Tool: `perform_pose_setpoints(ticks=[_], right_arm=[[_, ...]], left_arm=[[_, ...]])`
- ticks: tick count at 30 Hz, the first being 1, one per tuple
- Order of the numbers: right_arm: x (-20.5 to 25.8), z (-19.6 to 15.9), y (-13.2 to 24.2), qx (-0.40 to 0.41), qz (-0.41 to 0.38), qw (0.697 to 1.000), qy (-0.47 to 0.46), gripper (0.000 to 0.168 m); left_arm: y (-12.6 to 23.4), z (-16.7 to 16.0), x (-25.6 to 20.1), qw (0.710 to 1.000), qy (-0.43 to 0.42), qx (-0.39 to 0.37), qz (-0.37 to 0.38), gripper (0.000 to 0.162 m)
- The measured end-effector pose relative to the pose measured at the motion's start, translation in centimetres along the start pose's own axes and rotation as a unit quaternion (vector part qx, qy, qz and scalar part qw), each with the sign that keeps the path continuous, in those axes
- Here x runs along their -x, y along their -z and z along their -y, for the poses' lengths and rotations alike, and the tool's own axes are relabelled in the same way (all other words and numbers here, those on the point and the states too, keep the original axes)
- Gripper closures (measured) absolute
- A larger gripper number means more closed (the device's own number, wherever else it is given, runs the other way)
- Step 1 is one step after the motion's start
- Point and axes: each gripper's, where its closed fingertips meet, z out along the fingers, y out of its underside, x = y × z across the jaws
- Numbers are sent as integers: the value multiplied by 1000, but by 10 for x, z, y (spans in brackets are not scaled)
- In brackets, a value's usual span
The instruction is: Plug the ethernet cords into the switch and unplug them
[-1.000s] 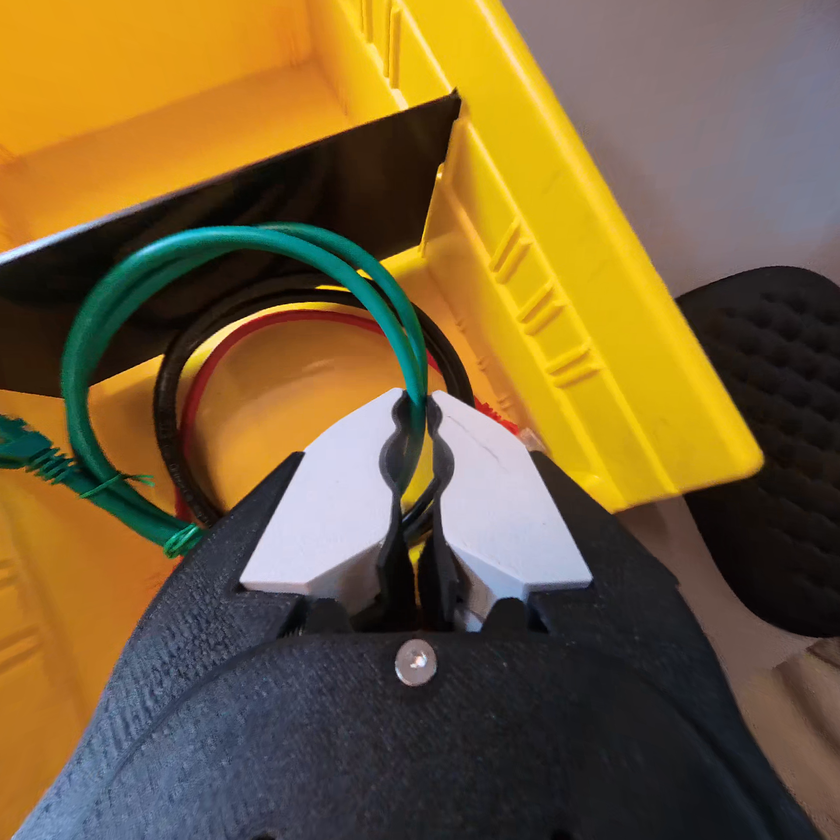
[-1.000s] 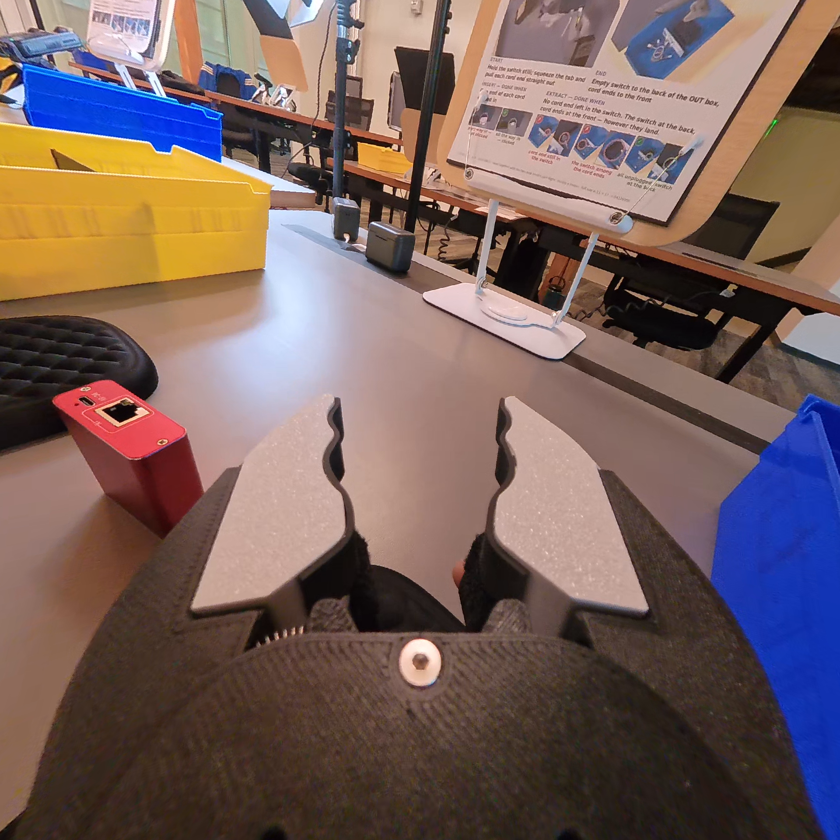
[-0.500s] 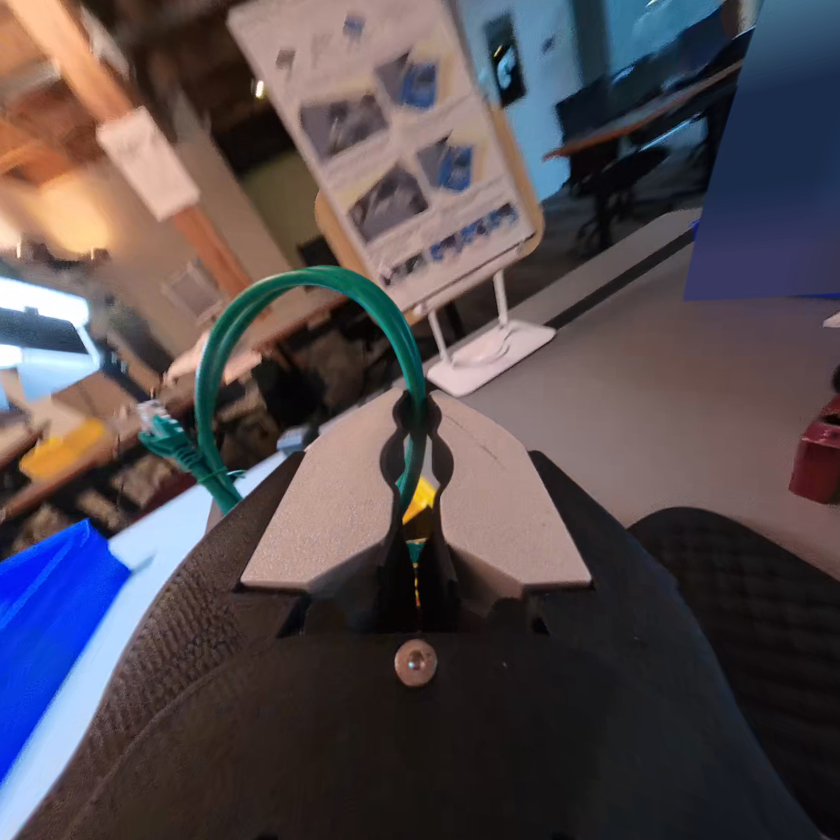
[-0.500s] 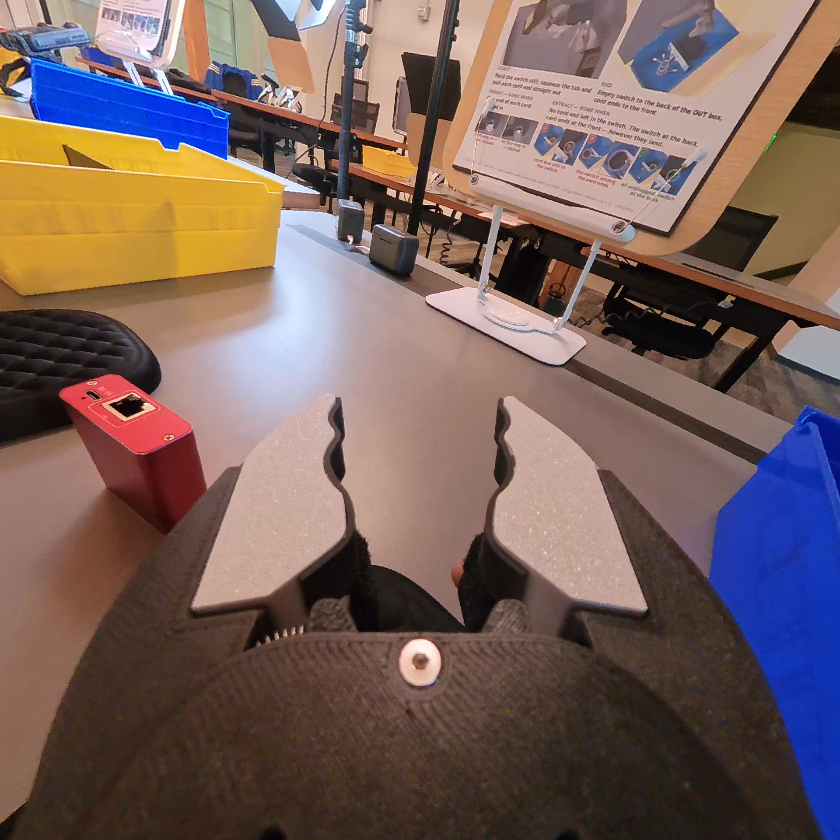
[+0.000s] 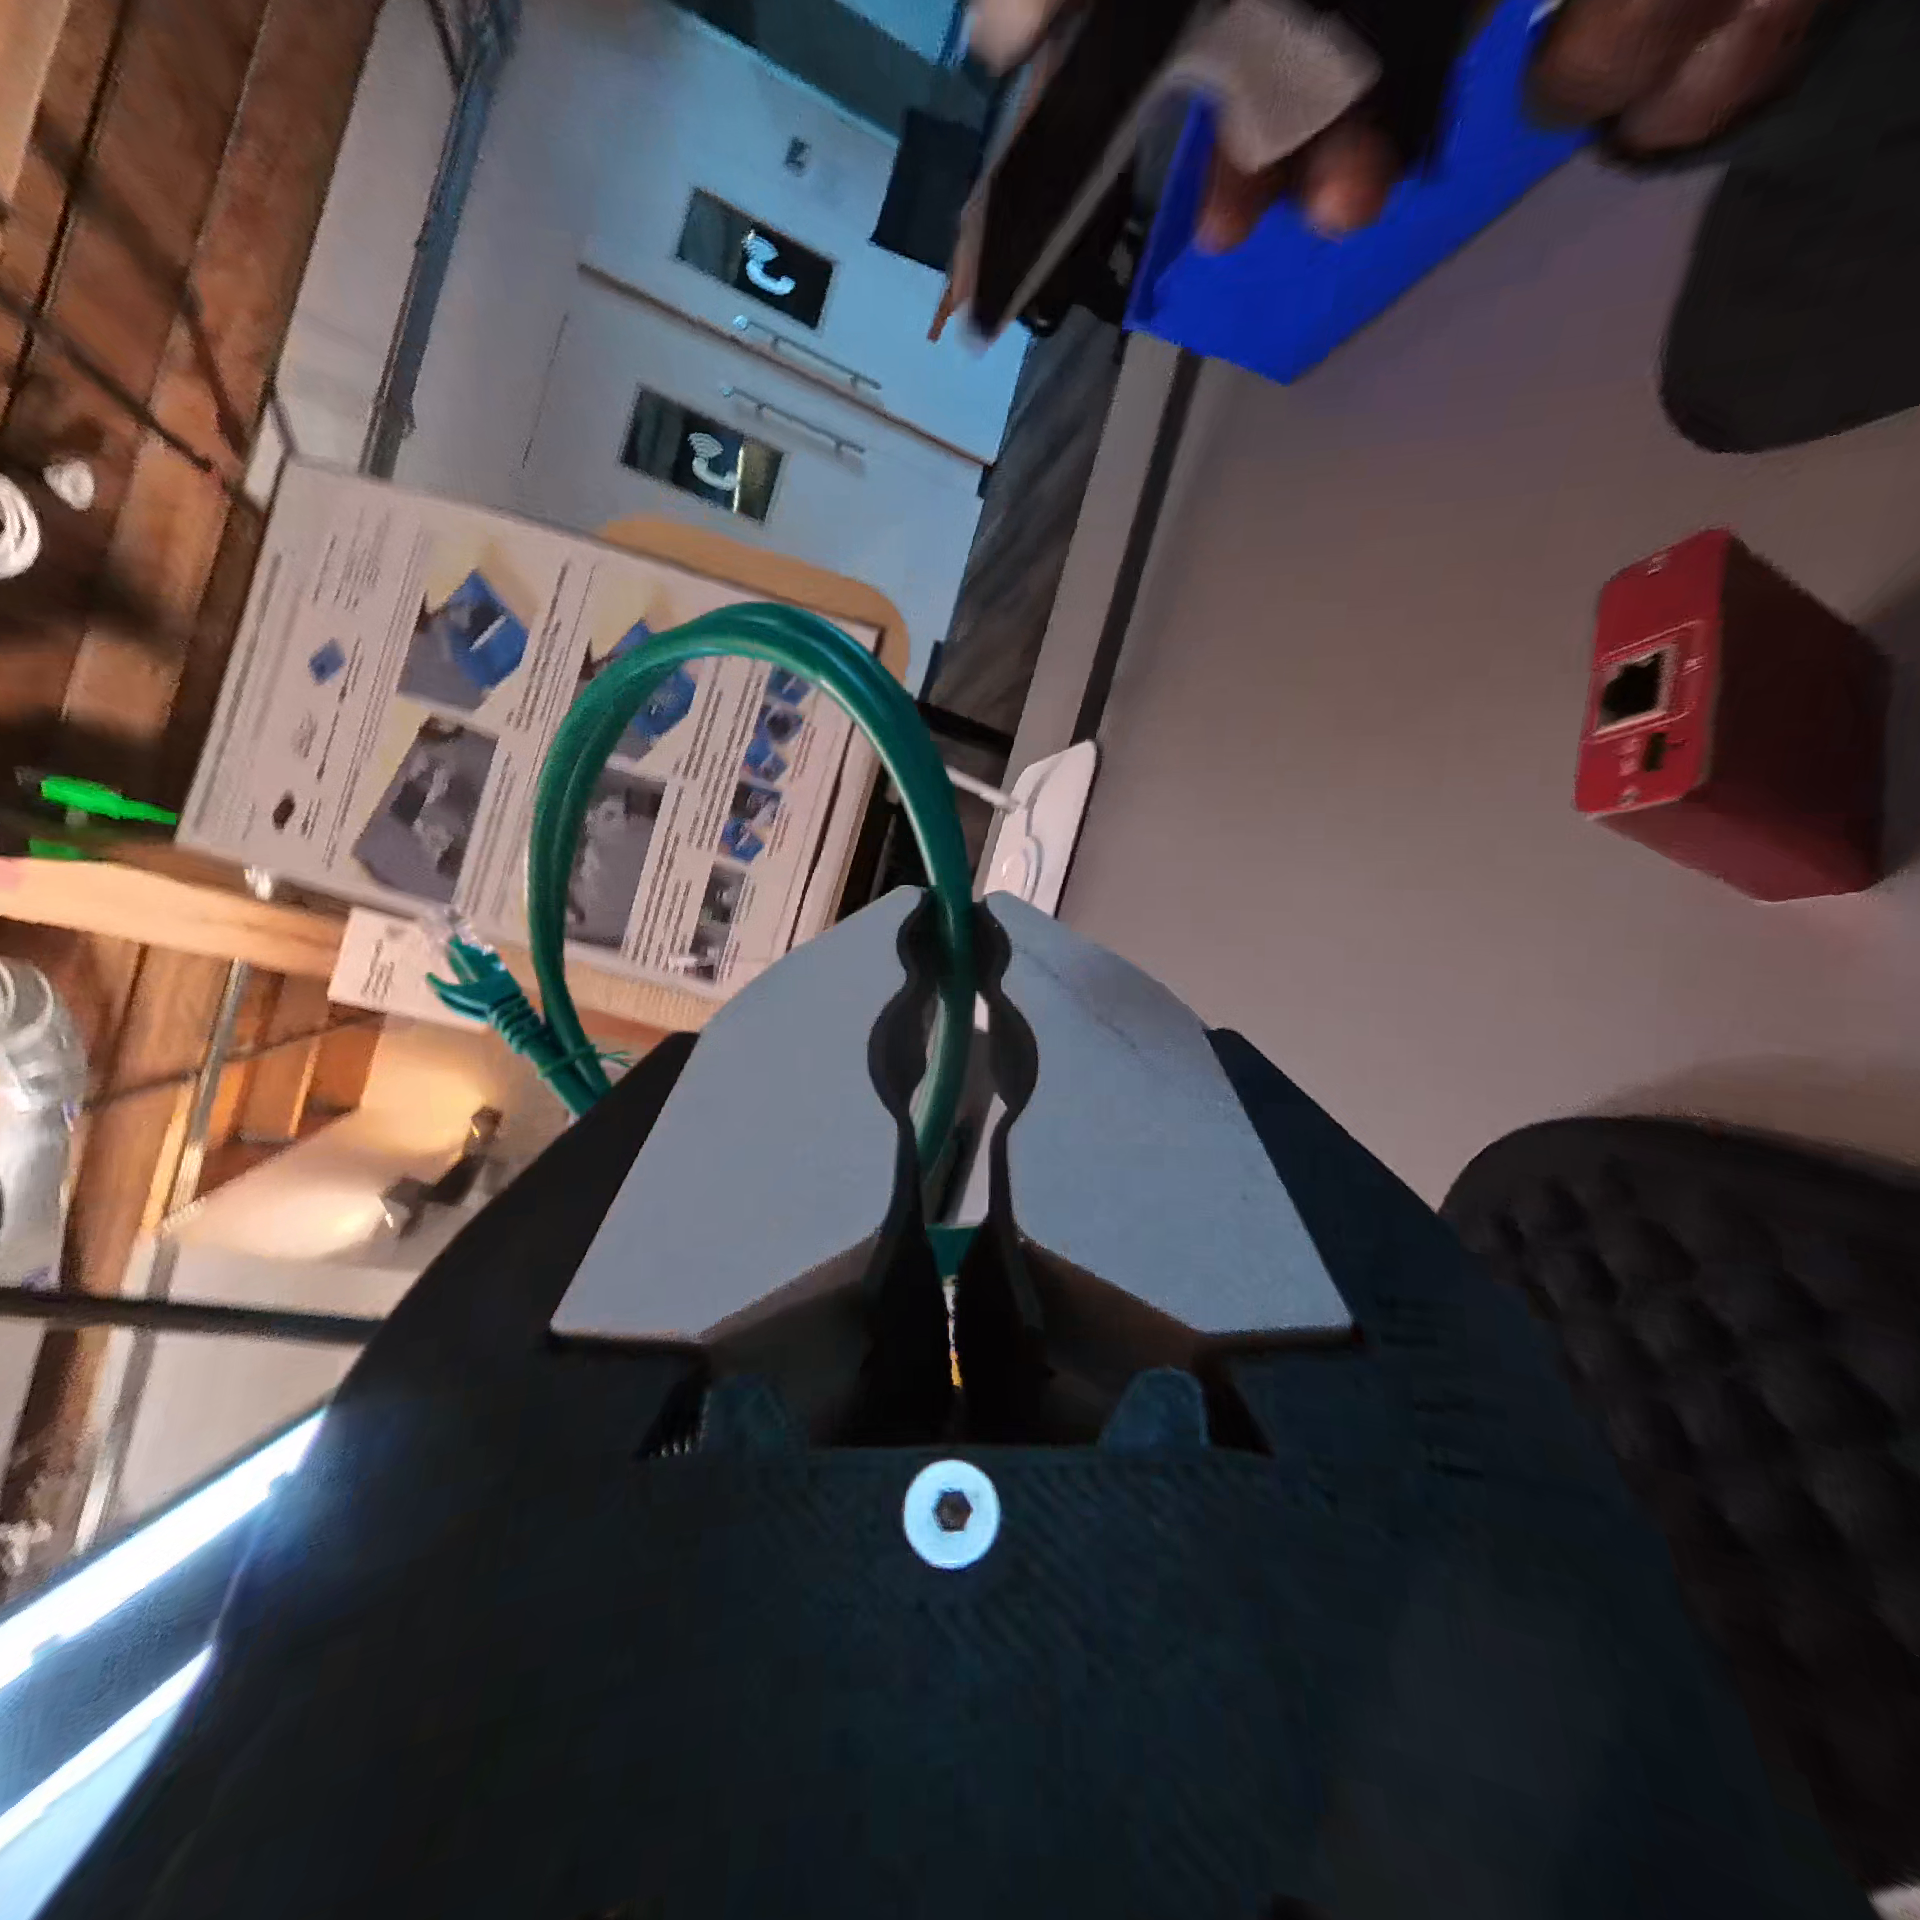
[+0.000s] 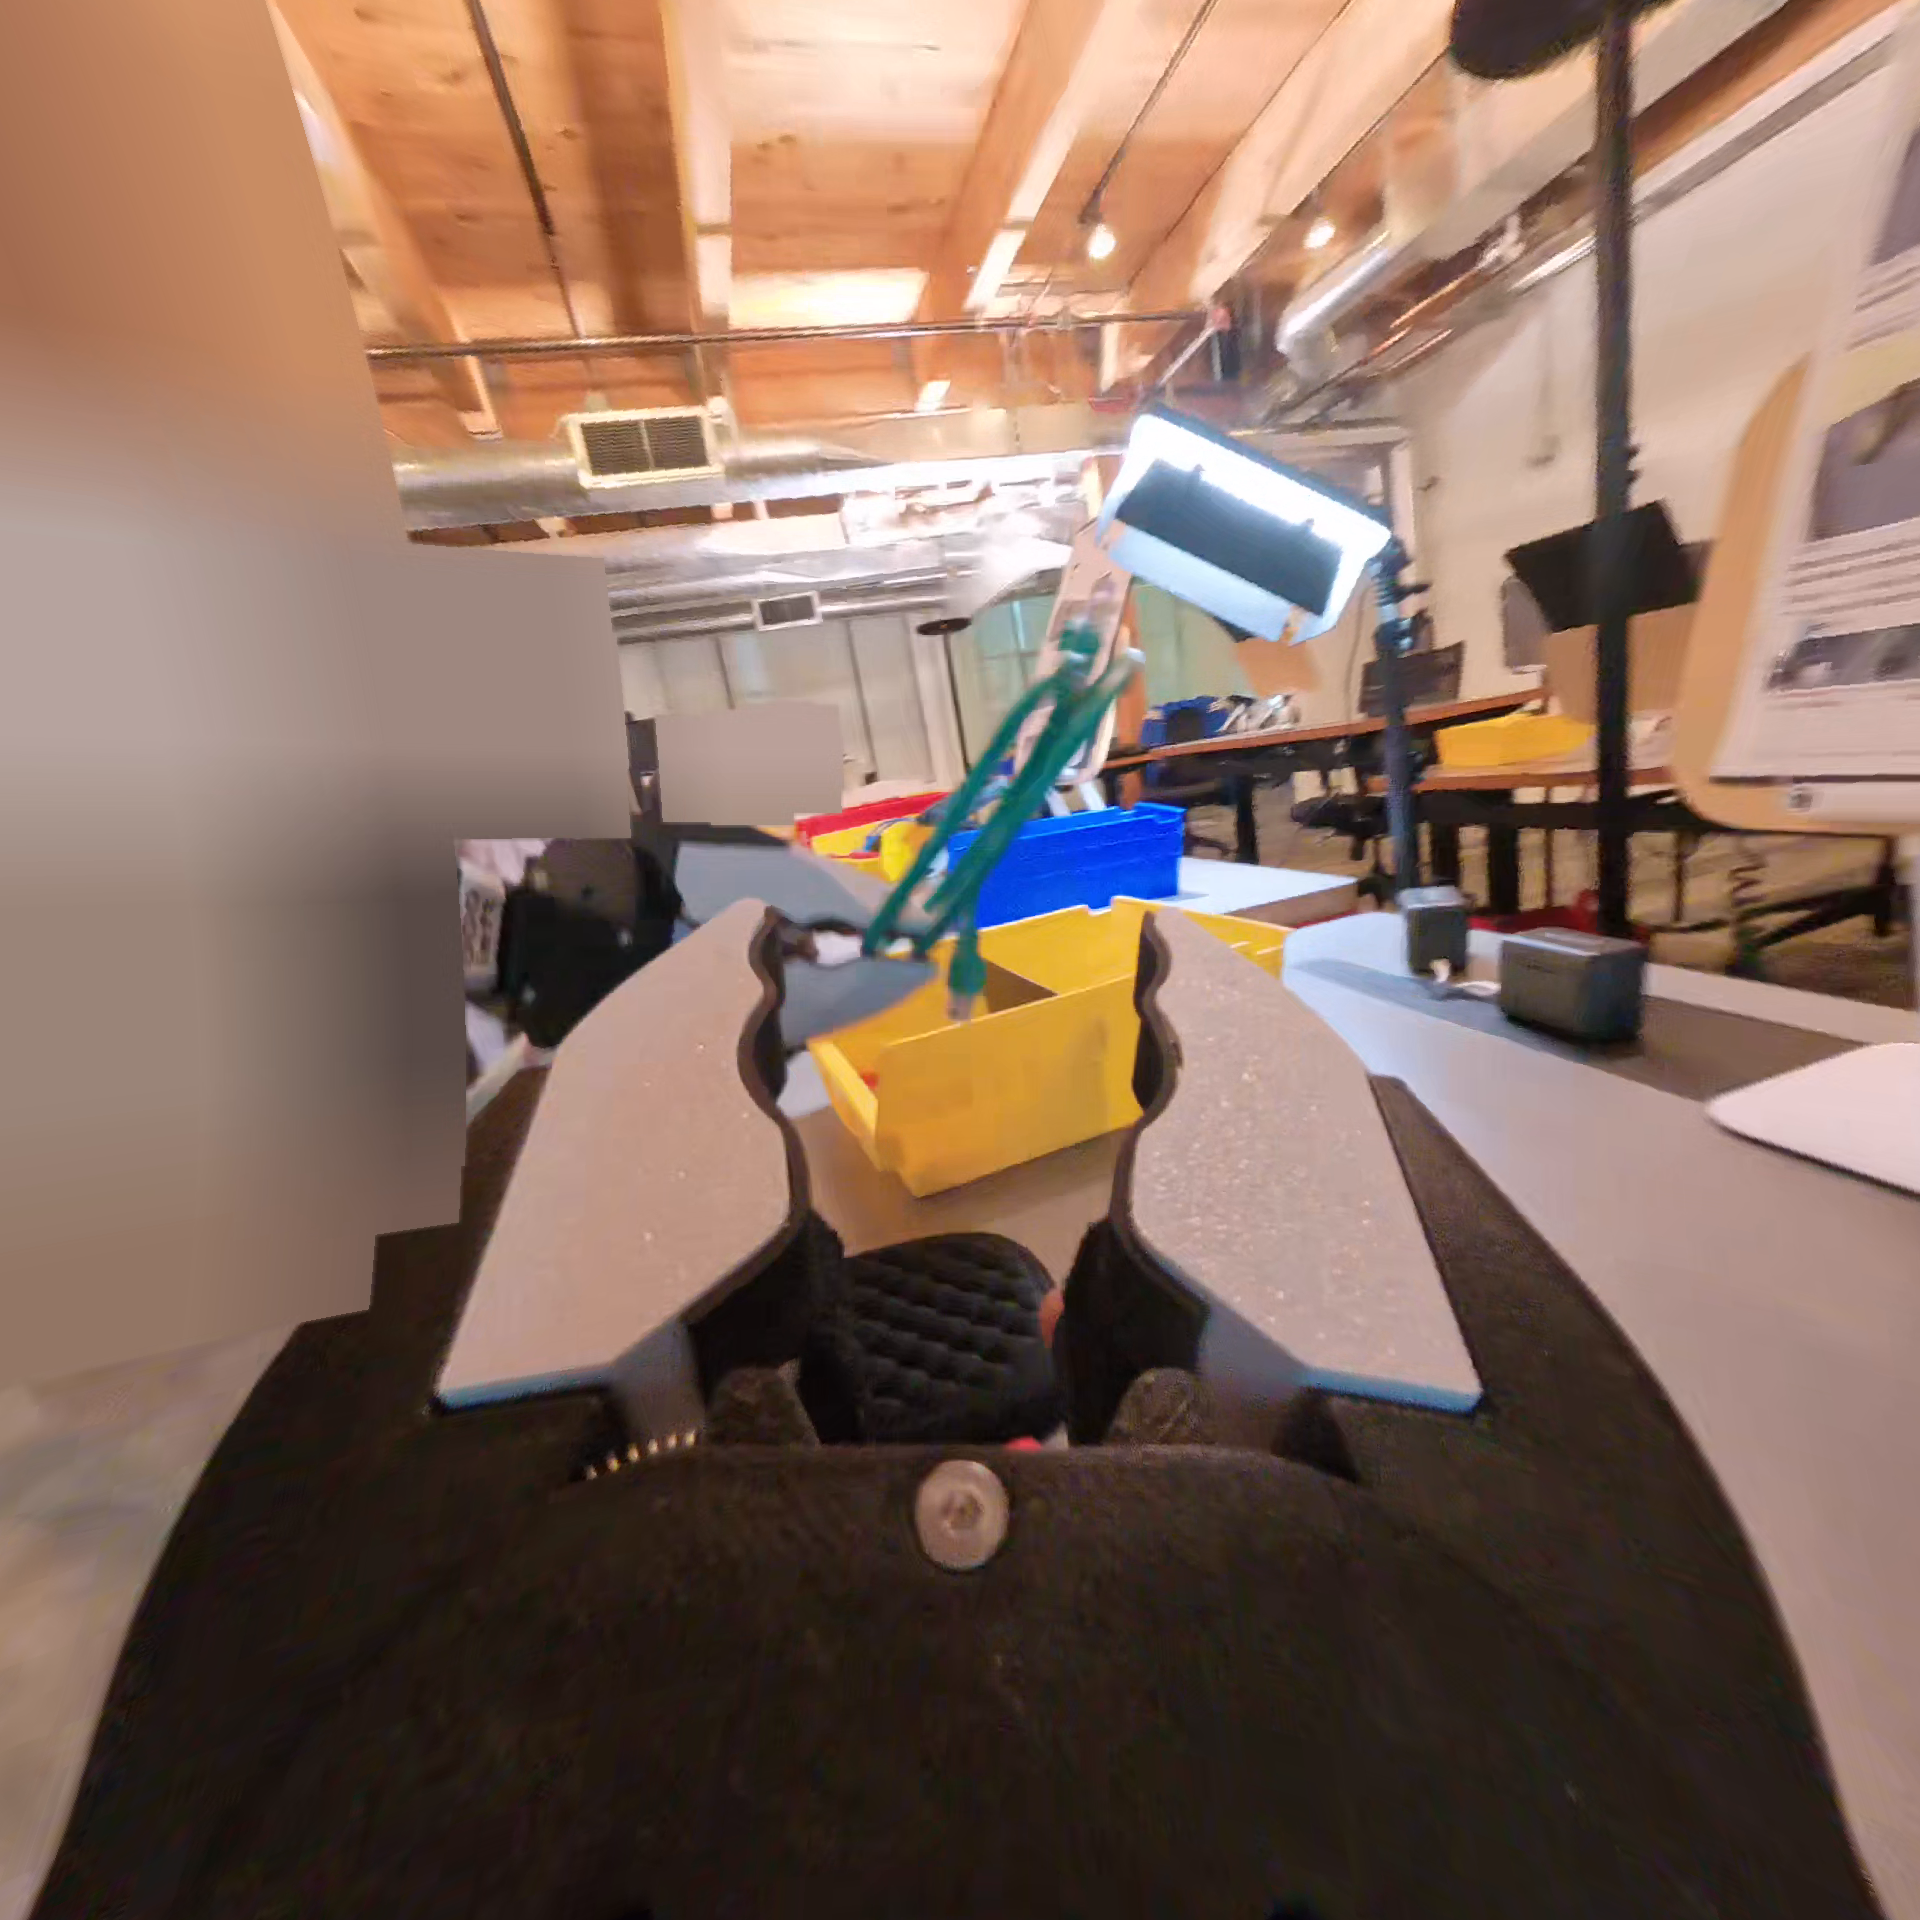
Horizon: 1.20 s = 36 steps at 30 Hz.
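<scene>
My left gripper (image 5: 951, 920) is shut on a coiled green ethernet cord (image 5: 748, 665) and holds it in the air, rolled on its side. One plug (image 5: 468, 971) of the cord sticks out left of the fingers. The red switch (image 5: 1725, 717) stands on the grey table (image 5: 1351, 727) to the right, its port facing me. My right gripper (image 6: 956, 935) is open and empty. It points at the green cord (image 6: 997, 800), which hangs over the yellow bin (image 6: 997, 1091) with a plug (image 6: 961, 982) dangling. The right gripper also shows blurred at the top of the left wrist view (image 5: 1278, 83).
A black padded mat (image 5: 1714, 1330) lies near the switch; it also shows in the right wrist view (image 6: 935, 1320). A blue bin (image 5: 1299, 281) is on the table. An instruction board (image 5: 499, 727) stands at the back. Two small grey boxes (image 6: 1569, 982) sit by the far edge. Both grippers' tips are roughly 15 cm from the red switch (image 5: 1725, 717).
My left gripper has lifted the green cord out of the yellow bin and rolled sideways toward the switch. My right gripper has swung left and tilted up to face the cord.
</scene>
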Motion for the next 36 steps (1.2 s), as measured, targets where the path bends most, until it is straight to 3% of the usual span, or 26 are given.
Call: perform_pose_setpoints(ticks=[4, 5, 7, 11, 13, 15, 17, 21, 23, 25, 28, 31, 32, 35, 36], right_arm=[[-3, -11, -31, 48, 8, 999, -22, 107], [-5, -14, -35, 58, 9, 998, -26, 116], [-2, -14, -38, 54, 26, 998, -10, 154], [-2, -6, -28, 3, 31, 999, 10, 165], [1, -3, -21, -18, 39, 999, 6, 164], [2, -5, -17, -28, 53, 998, -24, 164], [10, -2, -15, -54, 93, 992, -64, 164], [24, 6, -13, -107, 161, 971, -141, 165], [26, 7, -14, -125, 178, 960, -174, 166], [28, 3, -16, -131, 187, 954, -197, 165], [32, -5, -19, -129, 193, 948, -217, 165], [40, -25, -26, -69, 187, 959, -203, 164], [46, -36, -28, -31, 191, 963, -188, 160], [49, -62, -31, 79, 160, 980, -88, 118], [45, -66, -31, 106, 136, 984, -34, 114]], left_arm=[[-13, 28, -26, 998, -28, -39, -26, 156], [-15, 32, -29, 998, -34, -44, -28, 156], [-18, 36, -35, 998, -20, -54, -36, 155], [-8, 39, -17, 987, 111, -116, -26, 130], [6, 38, 15, 952, 240, -188, 6, 125], [18, 26, 49, 898, 359, -250, 40, 120], [19, 10, 65, 857, 433, -276, 38, 118], [4, 5, 55, 838, 473, -272, -16, 119], [2, 14, 49, 836, 468, -284, -36, 127], [1, 16, 48, 850, 444, -282, -31, 148], [5, 12, 50, 854, 437, -279, -41, 151], [17, 6, 54, 850, 441, -278, -75, 153], [23, 4, 55, 855, 433, -273, -84, 153], [39, -2, 48, 886, 379, -231, -133, 154], [44, -6, 41, 898, 356, -205, -158, 154]])
